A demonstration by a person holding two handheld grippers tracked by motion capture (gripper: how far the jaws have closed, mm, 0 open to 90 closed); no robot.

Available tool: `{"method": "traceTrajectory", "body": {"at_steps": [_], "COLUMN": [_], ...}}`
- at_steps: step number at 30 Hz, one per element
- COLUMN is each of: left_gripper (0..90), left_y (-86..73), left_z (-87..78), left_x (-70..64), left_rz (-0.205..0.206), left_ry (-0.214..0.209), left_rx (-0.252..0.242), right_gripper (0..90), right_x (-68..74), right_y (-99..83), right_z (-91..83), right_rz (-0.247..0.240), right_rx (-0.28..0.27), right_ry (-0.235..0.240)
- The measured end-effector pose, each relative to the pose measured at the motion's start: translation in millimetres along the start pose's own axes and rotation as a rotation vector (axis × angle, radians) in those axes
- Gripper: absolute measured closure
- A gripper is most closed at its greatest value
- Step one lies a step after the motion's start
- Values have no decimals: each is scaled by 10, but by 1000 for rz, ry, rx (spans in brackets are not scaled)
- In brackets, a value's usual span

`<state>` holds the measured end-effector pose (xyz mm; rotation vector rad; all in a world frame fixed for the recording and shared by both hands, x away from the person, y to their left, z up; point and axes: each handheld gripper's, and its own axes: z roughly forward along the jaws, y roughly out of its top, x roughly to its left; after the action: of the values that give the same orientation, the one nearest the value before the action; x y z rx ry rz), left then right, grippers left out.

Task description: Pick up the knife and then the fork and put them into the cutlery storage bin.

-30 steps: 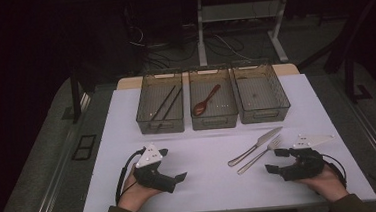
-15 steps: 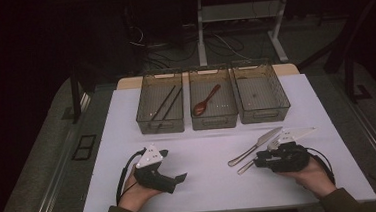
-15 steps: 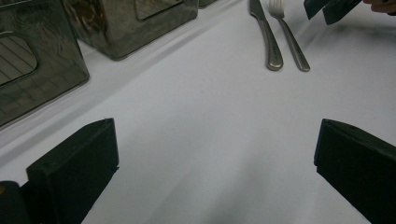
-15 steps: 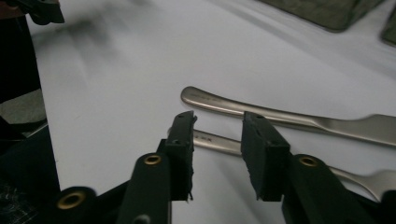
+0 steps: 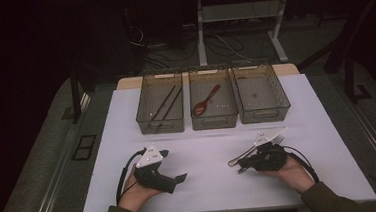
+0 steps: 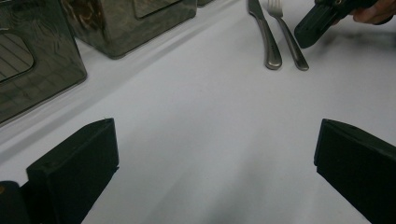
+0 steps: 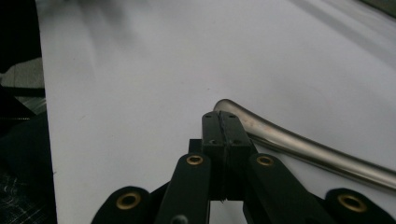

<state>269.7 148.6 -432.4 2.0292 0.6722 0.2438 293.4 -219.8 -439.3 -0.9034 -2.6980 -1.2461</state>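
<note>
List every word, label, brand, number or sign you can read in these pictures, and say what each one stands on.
None: no readable text.
Bins: no labels in view.
Knife and fork: no brand mark to be made out on the handles.
Left claw and right claw: plain black, with brass rivets and no lettering.

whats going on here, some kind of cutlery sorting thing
A person at a white table holds a gripper in each hand. The right gripper is down at the handle ends of a knife and fork lying side by side, its jaws closed together beside a metal handle, not around it. The left gripper rests open on the table. Of three bins behind, one holds chopsticks, the middle a spoon.
</note>
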Motion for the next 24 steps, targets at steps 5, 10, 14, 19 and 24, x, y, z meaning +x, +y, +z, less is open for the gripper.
{"method": "traceTrajectory", "body": {"at_steps": [5,10,14,19,24], "left_gripper": [0,0,0,0,0], "left_y": [-4,-5,-7,-8,-6], "left_z": [10,17,20,23,27], "left_x": [-3,-8,-8,-5,-11], "left_rz": [1,-2,0,0,3], "left_ry": [-6,-9,-13,-15,-18], "left_rx": [6,6,10,9,9], "right_gripper": [889,890,890,890,891], "right_x": [43,56,65,66,86], "right_y": [32,28,28,35,45], "right_z": [121,154,160,176,185], "right_rz": [-23,-37,-37,-36,-47], "right_rx": [45,73,79,89,101], "right_ry": [2,-9,-11,-26,-37]}}
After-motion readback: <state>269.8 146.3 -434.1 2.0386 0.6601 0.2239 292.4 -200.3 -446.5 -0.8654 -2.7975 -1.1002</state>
